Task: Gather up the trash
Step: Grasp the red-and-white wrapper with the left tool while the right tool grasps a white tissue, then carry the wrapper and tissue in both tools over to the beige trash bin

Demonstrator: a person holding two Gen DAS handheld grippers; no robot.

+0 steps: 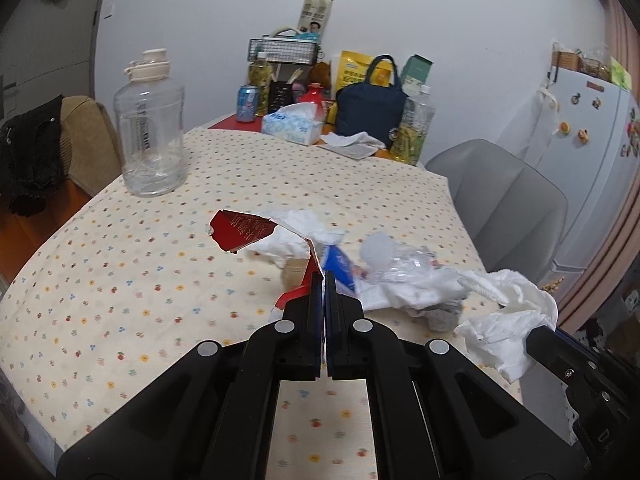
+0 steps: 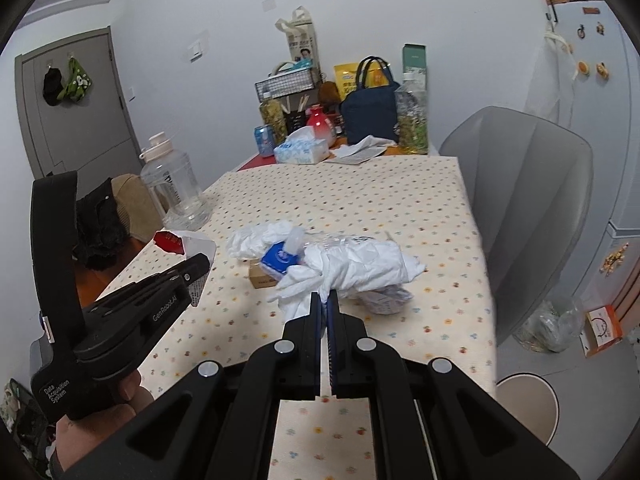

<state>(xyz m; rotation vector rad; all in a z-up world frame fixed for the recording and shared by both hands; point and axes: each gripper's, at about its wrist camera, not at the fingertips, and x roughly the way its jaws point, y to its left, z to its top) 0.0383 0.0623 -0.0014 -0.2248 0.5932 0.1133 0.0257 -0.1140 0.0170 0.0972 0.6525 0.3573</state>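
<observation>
A trash pile lies mid-table on the dotted cloth (image 1: 120,280): crumpled white tissue (image 1: 296,236), a blue packet (image 1: 340,268) and clear plastic (image 1: 404,264). My left gripper (image 1: 324,278) is shut on a torn red-and-white paper (image 1: 240,228), which rises from its tips, leans left and hangs clear of the cloth. That paper (image 2: 176,242) and the left gripper (image 2: 202,264) show at the left of the right wrist view. My right gripper (image 2: 325,298) is shut on a crumpled white tissue (image 2: 360,264). In the left wrist view the same tissue (image 1: 508,320) hangs from the right gripper (image 1: 534,338).
A big clear water jug (image 1: 150,128) stands at the table's left. A tissue box (image 1: 292,122), navy bag (image 1: 372,108), bottles and cans crowd the far end. A grey chair (image 2: 532,208) and fridge (image 1: 588,160) are on the right. A small cardboard box (image 2: 262,276) sits by the pile.
</observation>
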